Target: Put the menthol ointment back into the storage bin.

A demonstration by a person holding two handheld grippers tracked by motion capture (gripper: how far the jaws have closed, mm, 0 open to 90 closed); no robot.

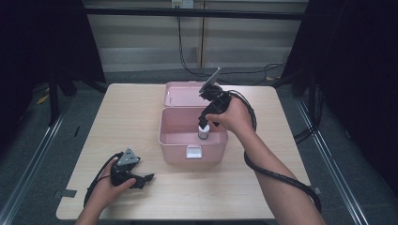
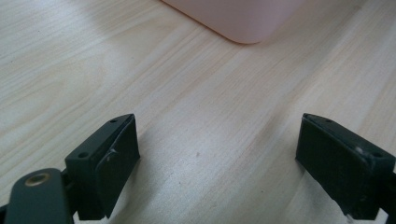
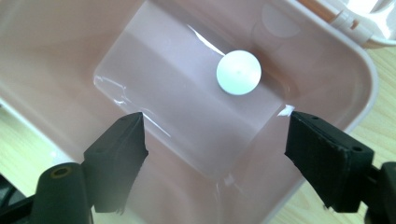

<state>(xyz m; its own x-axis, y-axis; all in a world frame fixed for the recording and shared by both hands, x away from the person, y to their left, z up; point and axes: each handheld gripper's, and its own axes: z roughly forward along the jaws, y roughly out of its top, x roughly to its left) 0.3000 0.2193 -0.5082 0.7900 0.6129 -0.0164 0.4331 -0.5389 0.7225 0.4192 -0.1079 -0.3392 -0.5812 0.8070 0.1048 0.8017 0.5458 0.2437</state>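
Table [image 1: 141, 112]: pale wood, carrying everything here.
Box [image 1: 171, 140]: pink, open, at the table's middle; its lid [image 1: 180, 96] lies flat behind it.
Right gripper [image 1: 205, 123]: held above the box's right part, pointing down into it; jaws spread wide, nothing between them.
Left gripper [image 1: 145, 179]: low over the table's near left, well apart from the box; jaws wide, bare wood between them.
Bottle [image 3: 238, 72]: small, white-capped, upright on the box floor near the right wall, clear of both jaws.
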